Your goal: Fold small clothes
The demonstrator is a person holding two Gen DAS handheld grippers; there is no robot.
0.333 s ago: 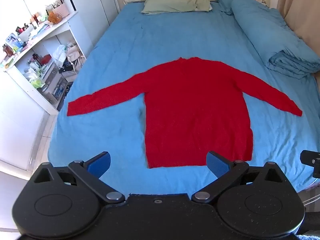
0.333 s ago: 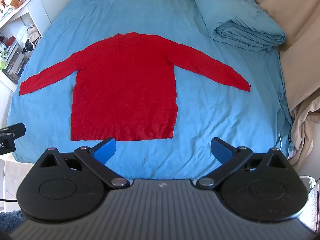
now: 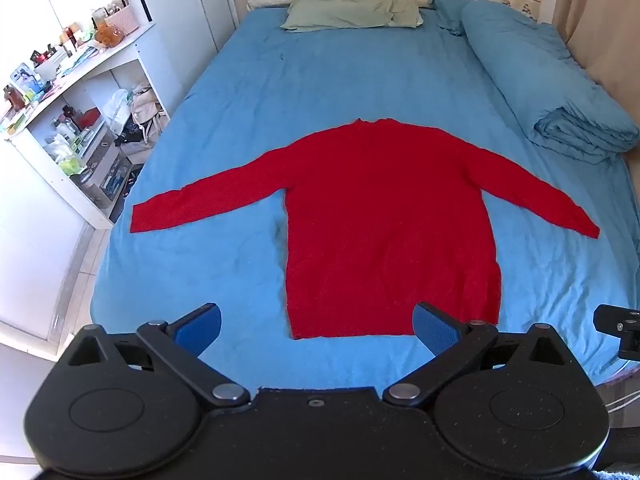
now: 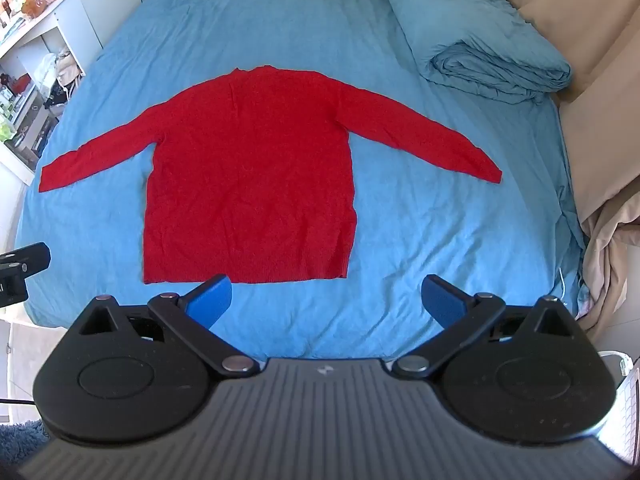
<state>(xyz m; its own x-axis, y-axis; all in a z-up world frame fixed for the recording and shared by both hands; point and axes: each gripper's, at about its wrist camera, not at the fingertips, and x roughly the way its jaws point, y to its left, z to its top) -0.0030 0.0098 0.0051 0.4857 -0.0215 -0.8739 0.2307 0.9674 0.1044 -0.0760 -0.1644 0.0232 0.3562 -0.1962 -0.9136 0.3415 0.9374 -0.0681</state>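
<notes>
Both pairs of blue-padded fingers spread wide and empty above the near edge of the bed, a red sweater flat just ahead.

The left gripper (image 3: 316, 326) has its fingers (image 3: 198, 328) far apart, gripping nothing; the right gripper (image 4: 326, 300) likewise, its fingers (image 4: 442, 300) parted and clear of the cloth. Just beyond both sets of fingertips lies the red sweater (image 3: 390, 220) (image 4: 250, 172), spread flat on the blue bed sheet (image 3: 320, 80) (image 4: 240, 20), hem nearest the fingers, neck away, sleeves stretched out to either side. Farther ahead, a green pillow (image 3: 352, 14) sits at the headboard. Ahead to the right of the fingers a folded blue duvet (image 3: 560, 92) (image 4: 480, 40) lies along the bed's edge. Off to the left stands a cluttered white shelf unit (image 3: 68, 120).
</notes>
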